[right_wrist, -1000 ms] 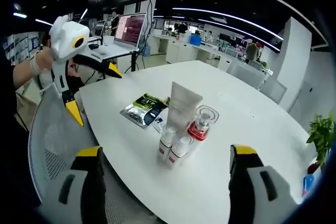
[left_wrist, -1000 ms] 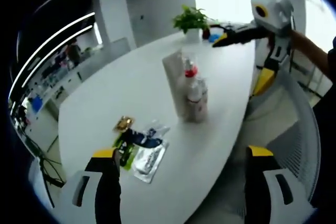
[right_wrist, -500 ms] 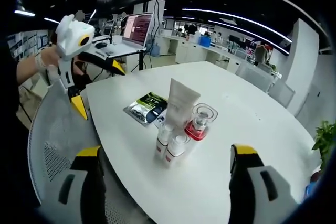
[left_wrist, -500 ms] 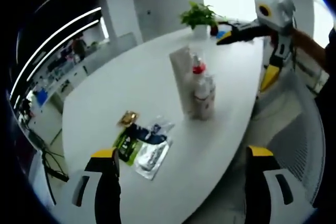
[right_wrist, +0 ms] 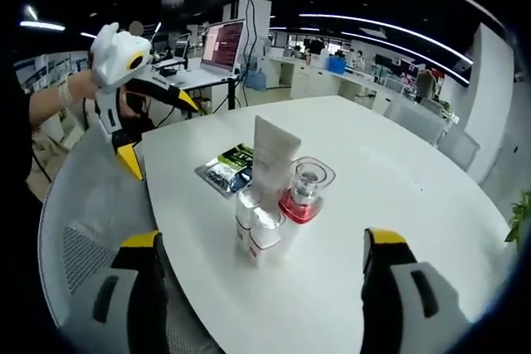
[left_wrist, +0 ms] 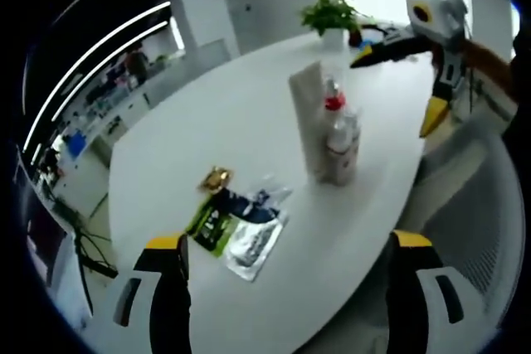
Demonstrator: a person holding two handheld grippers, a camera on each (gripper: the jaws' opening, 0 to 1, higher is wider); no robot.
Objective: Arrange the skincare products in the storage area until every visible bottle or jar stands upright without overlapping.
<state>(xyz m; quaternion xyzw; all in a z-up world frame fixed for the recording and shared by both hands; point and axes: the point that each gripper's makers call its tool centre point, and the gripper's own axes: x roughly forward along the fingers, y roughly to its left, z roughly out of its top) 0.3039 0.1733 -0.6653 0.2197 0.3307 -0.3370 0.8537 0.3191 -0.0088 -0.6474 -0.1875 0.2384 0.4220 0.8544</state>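
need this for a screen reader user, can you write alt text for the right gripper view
A cluster of upright skincare products, a white tube, a clear red-based bottle and two small white bottles, stands on a white table, with flat sachets behind. The right gripper hangs open in front; the left gripper, held by a hand, hovers at the table's far-left edge.

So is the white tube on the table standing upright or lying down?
Upright. In the right gripper view the white tube stands on end on the table, rising above the small bottles beside it.

Both claws [left_wrist: 282, 288] [right_wrist: 257, 288] apparently open, empty.
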